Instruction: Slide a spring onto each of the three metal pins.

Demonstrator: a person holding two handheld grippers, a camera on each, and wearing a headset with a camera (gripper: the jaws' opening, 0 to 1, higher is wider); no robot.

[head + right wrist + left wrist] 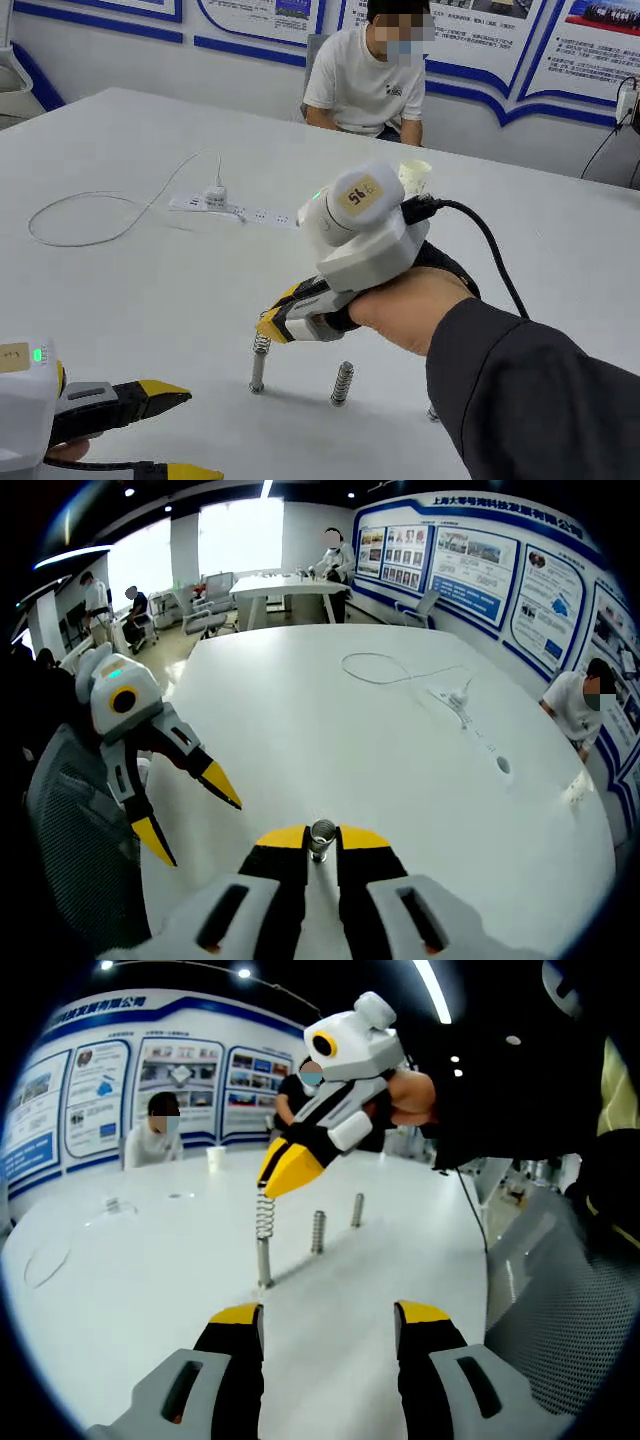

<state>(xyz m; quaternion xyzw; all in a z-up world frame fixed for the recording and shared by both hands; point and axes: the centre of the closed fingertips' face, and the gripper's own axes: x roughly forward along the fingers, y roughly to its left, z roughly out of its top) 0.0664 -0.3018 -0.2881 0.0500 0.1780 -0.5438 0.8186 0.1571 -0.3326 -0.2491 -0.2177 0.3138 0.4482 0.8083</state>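
Note:
Three metal pins stand on the white table [150, 290]. My right gripper [268, 328] is shut on a spring [265, 1214] that sits over the top of the left pin [258, 374]; in the right gripper view the spring's end [321, 831] shows between the yellow tips. The middle pin [343, 383] carries a spring along its length. The third pin [357, 1209] stands farther off, and my sleeve covers most of it in the head view. My left gripper [195, 435] hangs open at the lower left, apart from the pins, with nothing between its fingers [236, 1316].
A white power strip [235, 210] with a looping cable lies on the far part of the table. A paper cup [414, 175] stands behind my right hand. A person [365, 85] sits at the far edge.

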